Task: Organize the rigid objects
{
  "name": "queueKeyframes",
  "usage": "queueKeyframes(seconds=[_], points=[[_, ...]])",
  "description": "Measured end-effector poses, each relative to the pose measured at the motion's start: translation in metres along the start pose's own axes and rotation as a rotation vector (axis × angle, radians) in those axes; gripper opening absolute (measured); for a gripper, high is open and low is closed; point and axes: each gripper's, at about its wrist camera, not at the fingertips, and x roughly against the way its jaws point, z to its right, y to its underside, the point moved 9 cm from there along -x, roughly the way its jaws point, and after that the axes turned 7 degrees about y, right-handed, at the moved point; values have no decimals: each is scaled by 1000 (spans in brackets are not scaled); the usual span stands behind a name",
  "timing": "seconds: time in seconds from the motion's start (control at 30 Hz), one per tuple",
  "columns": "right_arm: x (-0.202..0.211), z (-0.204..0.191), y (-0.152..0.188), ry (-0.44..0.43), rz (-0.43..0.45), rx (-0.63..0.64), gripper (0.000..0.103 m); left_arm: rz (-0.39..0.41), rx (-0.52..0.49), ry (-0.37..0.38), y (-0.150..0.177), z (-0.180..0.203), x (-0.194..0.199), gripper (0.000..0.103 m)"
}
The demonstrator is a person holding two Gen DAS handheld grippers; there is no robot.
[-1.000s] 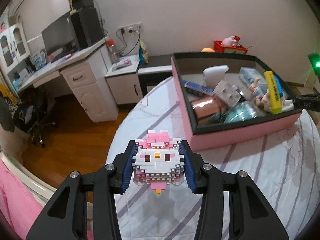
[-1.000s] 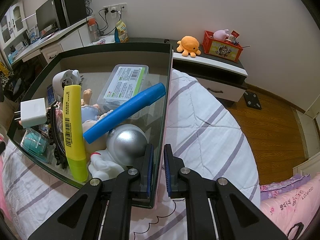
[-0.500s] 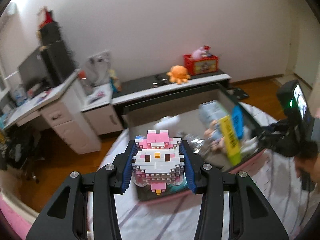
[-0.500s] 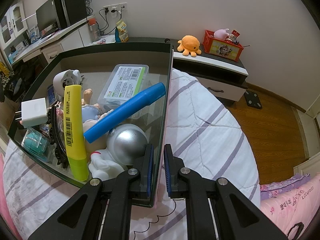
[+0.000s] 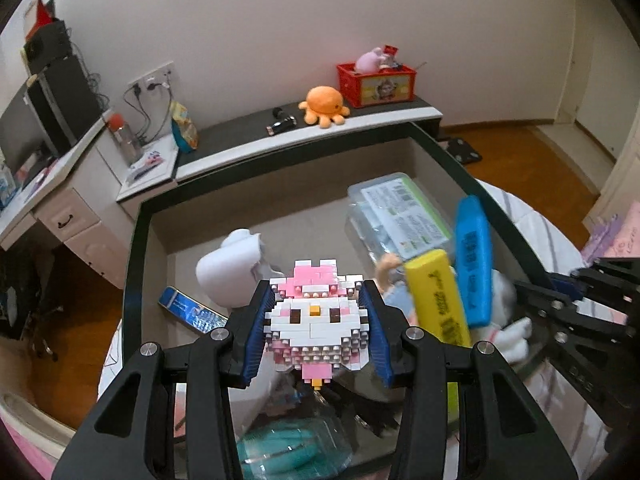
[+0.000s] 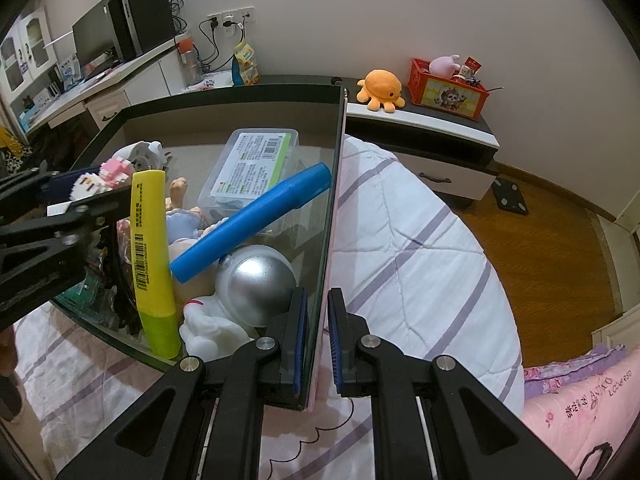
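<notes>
My left gripper (image 5: 316,334) is shut on a pink and white brick figure (image 5: 316,320) and holds it above the near left part of the open pink storage box (image 5: 134,248). The figure also shows in the right wrist view (image 6: 104,178), with the left gripper (image 6: 92,192) over the box. My right gripper (image 6: 318,340) is shut on the box's right wall (image 6: 332,184). The box holds a yellow marker (image 6: 150,256), a blue marker (image 6: 256,220), a silver-helmeted astronaut toy (image 6: 248,284) and a clear plastic case (image 6: 256,164).
The box stands on a bed with a white, purple-striped quilt (image 6: 408,248). A low shelf behind carries an orange octopus plush (image 6: 380,88) and a red crate (image 6: 448,88). A desk with a monitor (image 6: 104,40) is at the far left. Wooden floor (image 6: 540,240) lies to the right.
My left gripper has carried the brick figure from beside the box to above its inside. My right gripper has kept its hold on the box wall.
</notes>
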Motion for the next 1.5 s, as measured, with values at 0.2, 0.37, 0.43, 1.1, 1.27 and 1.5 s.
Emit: queueKeyframes(seconds=[0.2, 0.37, 0.43, 1.1, 1.27, 1.5], points=[[8, 0, -1, -3, 13, -8, 11, 89, 73, 38, -3, -7, 15, 103], [25, 1, -5, 4, 49, -15, 11, 118, 121, 11, 3, -20, 43, 103], [37, 0, -8, 5, 81, -18, 11, 143, 136, 0, 7, -24, 58, 103], [165, -57, -9, -12, 467, -4, 103, 307, 164, -52, 62, -28, 175, 103], [188, -60, 0, 26, 514, -18, 103, 364, 150, -96, 76, -20, 204, 103], [227, -63, 25, 27, 581, -23, 103, 424, 149, -128, 96, -6, 240, 103]])
